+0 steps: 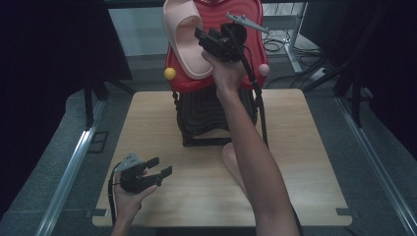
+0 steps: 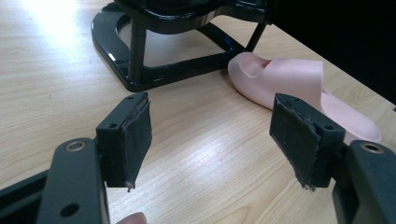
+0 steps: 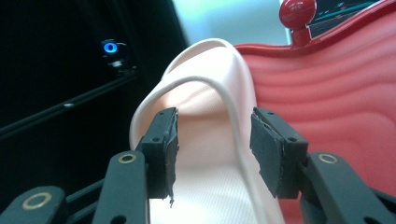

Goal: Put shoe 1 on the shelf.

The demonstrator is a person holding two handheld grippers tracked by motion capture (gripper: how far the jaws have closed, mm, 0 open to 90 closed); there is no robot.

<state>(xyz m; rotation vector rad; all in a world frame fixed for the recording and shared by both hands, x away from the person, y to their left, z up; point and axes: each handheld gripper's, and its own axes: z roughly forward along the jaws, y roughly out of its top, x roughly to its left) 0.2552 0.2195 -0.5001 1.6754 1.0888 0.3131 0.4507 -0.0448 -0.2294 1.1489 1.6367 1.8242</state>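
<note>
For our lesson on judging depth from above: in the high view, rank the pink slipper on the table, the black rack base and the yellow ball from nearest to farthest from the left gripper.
Measured from the left gripper:
1. Pink slipper on the table, to its right, partly behind the forearm.
2. Black rack base, farther back, centre of the table.
3. Yellow ball, high on the red rack's left edge.

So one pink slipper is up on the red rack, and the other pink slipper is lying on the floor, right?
Not quite. One pink slipper does rest on the red rack, but the other slipper lies on the wooden table, beside the rack's black base, as the left gripper view shows.
</note>
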